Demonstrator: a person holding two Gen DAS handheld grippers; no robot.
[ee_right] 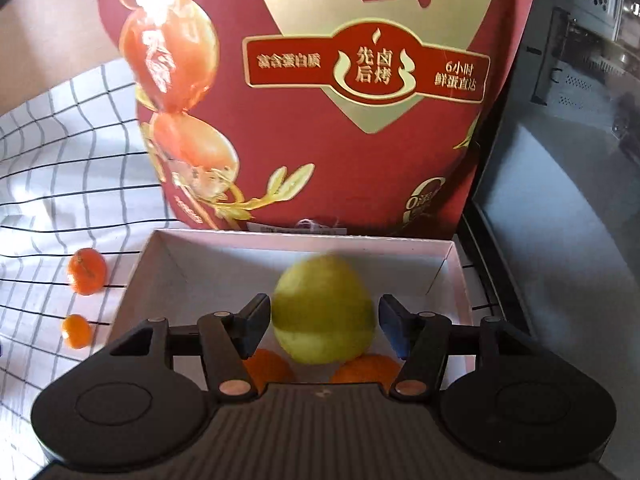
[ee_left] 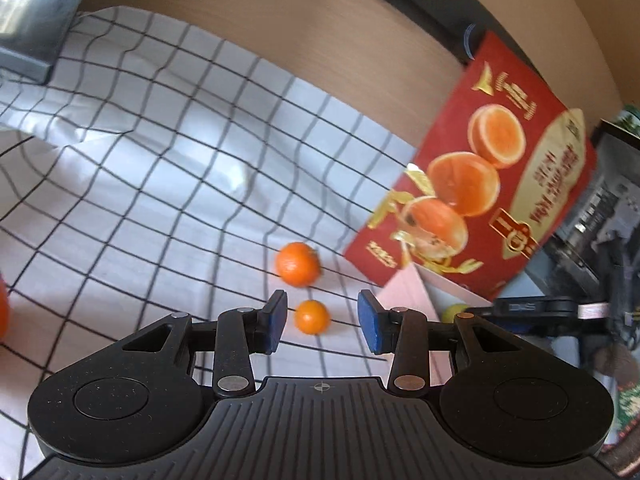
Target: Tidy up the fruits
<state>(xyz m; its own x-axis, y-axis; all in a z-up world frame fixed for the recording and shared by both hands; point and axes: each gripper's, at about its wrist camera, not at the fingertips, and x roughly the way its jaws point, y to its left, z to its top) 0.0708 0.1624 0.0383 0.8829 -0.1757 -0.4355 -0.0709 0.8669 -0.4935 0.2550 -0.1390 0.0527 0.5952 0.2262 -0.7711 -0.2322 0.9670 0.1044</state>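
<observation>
In the left wrist view my left gripper (ee_left: 322, 312) is open just above the checked cloth (ee_left: 160, 184). A small mandarin (ee_left: 312, 317) lies just beyond its fingertips, nearer the left pad. A larger mandarin (ee_left: 298, 264) sits farther on. In the right wrist view my right gripper (ee_right: 324, 314) hangs over the white box (ee_right: 304, 238). A blurred yellow-green fruit (ee_right: 324, 308) sits between its pads, with a thin gap on each side. Two oranges (ee_right: 268, 368) (ee_right: 366, 368) lie in the box beneath it. The same two mandarins (ee_right: 86, 272) (ee_right: 76, 331) lie left of the box.
A tall red printed carton (ee_left: 480, 184) (ee_right: 320, 100) stands right behind the white box (ee_left: 404, 292). Dark equipment (ee_right: 560, 160) fills the right side. A grey case (ee_left: 28, 32) sits at the cloth's far left corner. An orange object (ee_left: 2, 308) shows at the left edge.
</observation>
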